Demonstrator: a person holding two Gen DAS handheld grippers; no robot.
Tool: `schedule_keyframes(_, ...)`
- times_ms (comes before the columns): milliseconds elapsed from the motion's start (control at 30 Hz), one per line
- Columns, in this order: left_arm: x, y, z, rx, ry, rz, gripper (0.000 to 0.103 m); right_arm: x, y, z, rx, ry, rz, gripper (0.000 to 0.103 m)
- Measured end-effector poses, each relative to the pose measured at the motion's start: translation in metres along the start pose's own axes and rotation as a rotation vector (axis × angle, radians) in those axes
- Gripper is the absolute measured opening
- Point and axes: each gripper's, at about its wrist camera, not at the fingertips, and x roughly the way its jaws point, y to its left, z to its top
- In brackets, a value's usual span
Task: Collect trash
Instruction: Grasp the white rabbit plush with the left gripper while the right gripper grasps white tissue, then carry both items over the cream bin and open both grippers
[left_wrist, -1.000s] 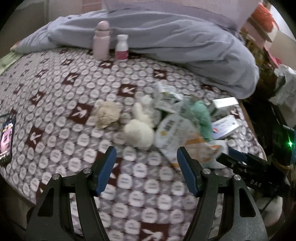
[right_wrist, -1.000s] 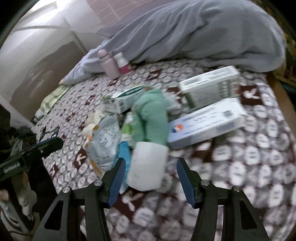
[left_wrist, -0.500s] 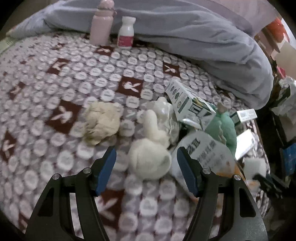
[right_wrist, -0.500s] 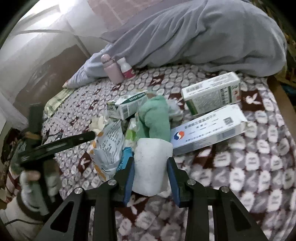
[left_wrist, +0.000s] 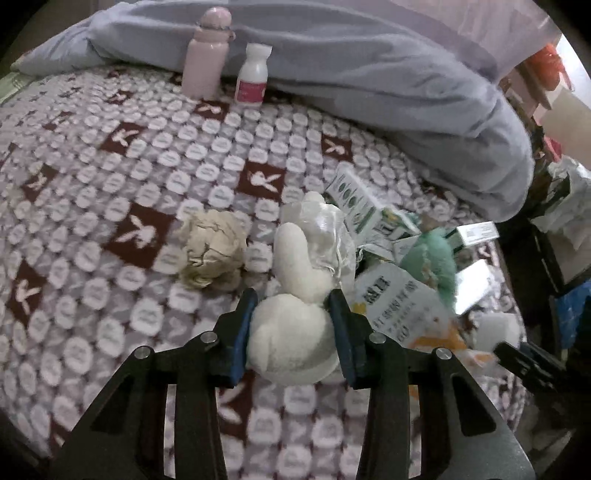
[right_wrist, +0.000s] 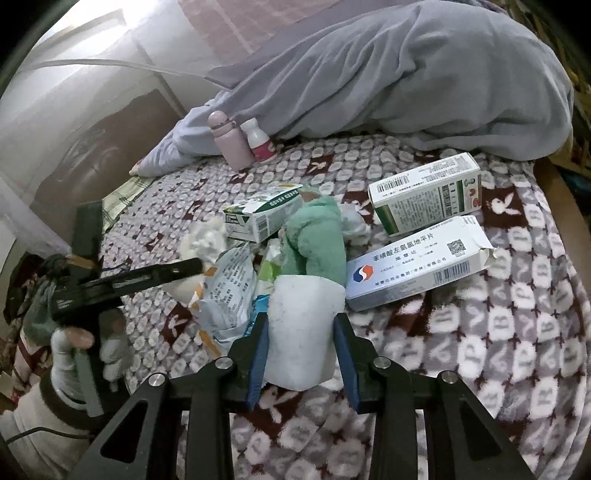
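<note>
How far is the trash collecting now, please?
Nothing looks collected yet. In hand: the left gripper, its jaws just closed, clamps a white wad; the right gripper clamps a white cup. Left on the blanket: cartons, wrappers, a paper ball.

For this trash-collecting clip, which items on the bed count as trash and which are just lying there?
Trash:
white foam block in right gripper
cream wad in left gripper
crumpled paper ball
blue-white carton
snack bag

Lying about:
pink bottle
white bottle
grey duvet
</note>
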Motion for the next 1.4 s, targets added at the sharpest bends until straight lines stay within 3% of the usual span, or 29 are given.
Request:
schedule_keyframes(300,-0.052,-0.042,-0.003,0.071,-0.069,-0.071,0.037,-0.022,-0.011,-0.008,0.020,-0.029,-0.011,0.034)
schedule_keyframes(533,-0.068,-0.092,-0.008,0.154,-0.099,-0.108,0.037,-0.044,-0.018,-0.010,0.027,-0.067,-0.033,0.034)
schedule_keyframes(833,-0.061,-0.152,-0.023,0.243,-0.094,-0.145,0.037,-0.076,-0.040,-0.015,0.058,-0.119,-0.081,0.034)
schedule_keyframes(1400,-0.013,-0.265,-0.051,0.400,0.006,-0.238,0.037,-0.137,-0.116,-0.041,0.184,-0.182,-0.220,0.034)
